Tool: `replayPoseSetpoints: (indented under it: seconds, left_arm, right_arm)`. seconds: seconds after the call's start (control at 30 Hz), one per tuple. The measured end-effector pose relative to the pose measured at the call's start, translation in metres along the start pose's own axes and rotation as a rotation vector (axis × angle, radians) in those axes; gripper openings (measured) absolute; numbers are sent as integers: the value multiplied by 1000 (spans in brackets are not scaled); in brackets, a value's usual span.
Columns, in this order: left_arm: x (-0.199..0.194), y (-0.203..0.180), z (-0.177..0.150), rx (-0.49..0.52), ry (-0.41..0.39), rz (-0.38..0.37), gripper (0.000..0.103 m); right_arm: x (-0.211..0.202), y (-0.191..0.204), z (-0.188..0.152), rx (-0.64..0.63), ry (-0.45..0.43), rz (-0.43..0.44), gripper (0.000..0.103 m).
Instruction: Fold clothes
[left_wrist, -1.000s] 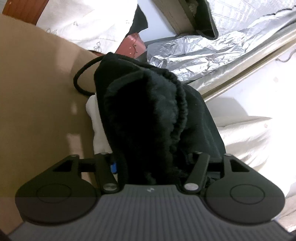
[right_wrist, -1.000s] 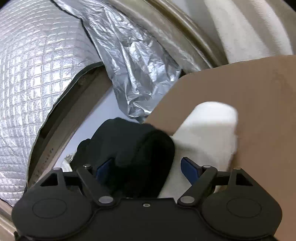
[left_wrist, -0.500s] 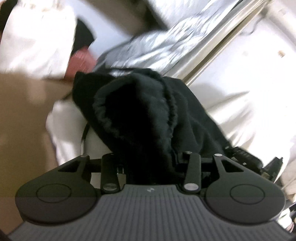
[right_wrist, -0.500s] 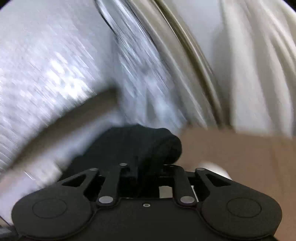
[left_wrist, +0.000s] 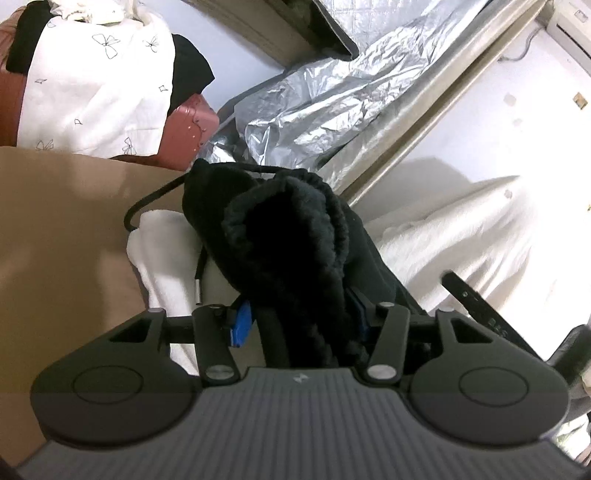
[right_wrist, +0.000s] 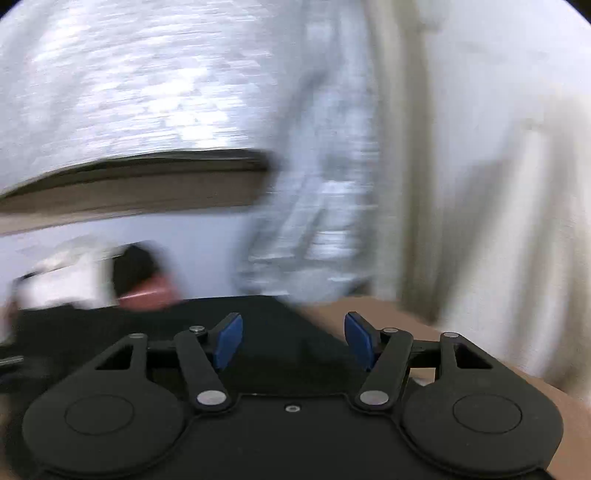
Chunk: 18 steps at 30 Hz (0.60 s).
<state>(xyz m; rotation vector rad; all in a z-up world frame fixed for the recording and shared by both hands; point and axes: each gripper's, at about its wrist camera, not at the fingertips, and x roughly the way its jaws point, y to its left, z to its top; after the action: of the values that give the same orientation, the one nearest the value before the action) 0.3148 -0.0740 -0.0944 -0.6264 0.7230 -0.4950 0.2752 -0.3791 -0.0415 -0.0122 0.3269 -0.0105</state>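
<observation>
In the left wrist view a black fleece garment (left_wrist: 291, 243) with a drawstring lies bunched between my left gripper's (left_wrist: 299, 325) jaws, which stand partly open around it with the blue pads apart. It rests over a folded white garment (left_wrist: 166, 254) on the brown table (left_wrist: 55, 240). In the blurred right wrist view my right gripper (right_wrist: 293, 341) is open and empty, its blue pads (right_wrist: 229, 339) wide apart, just above the black garment (right_wrist: 258, 339) lying flat at the table edge.
A pink suitcase (left_wrist: 188, 125) draped with white printed cloth (left_wrist: 96, 85) stands behind the table. Silver foil sheeting (left_wrist: 314, 107) and a metal rail run across the back. White bedding (left_wrist: 480, 229) lies to the right.
My left gripper's jaws have opened from their closed hold on the black garment. My right gripper let go of the black garment, opened wide and swung quickly, blurring its view.
</observation>
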Motion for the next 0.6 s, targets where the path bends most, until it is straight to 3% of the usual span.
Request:
replayPoseSetpoints:
  seconds: [0.1,0.2,0.3,0.37,0.43,0.57,0.6]
  left_arm:
    - [-17,-4,6,49,34,32,50]
    - [-40,-9,10,97,-50,41,51]
    - [-47,-13,10,133,-79,22,51]
    - [-39,-16,5,176,-77,83,52]
    - [-20,-2,1,113,-10,107,52]
    - [10,36,-4,-80,143,133,54]
    - [11,39,-3,-88,152,136,54]
  right_arm:
    - [7,35,-1,-29,81,136,67]
    - [11,64,-13,-29,173,239,67]
    - [-4,87,-41,-51,210,253,67]
    - [-11,93,-56,-37,215,247,67]
    - [-14,89,-64,15,208,237,67]
    - [-26,88,-71,-19,262,260,68]
    - [-27,89,-77,-5,281,264,68]
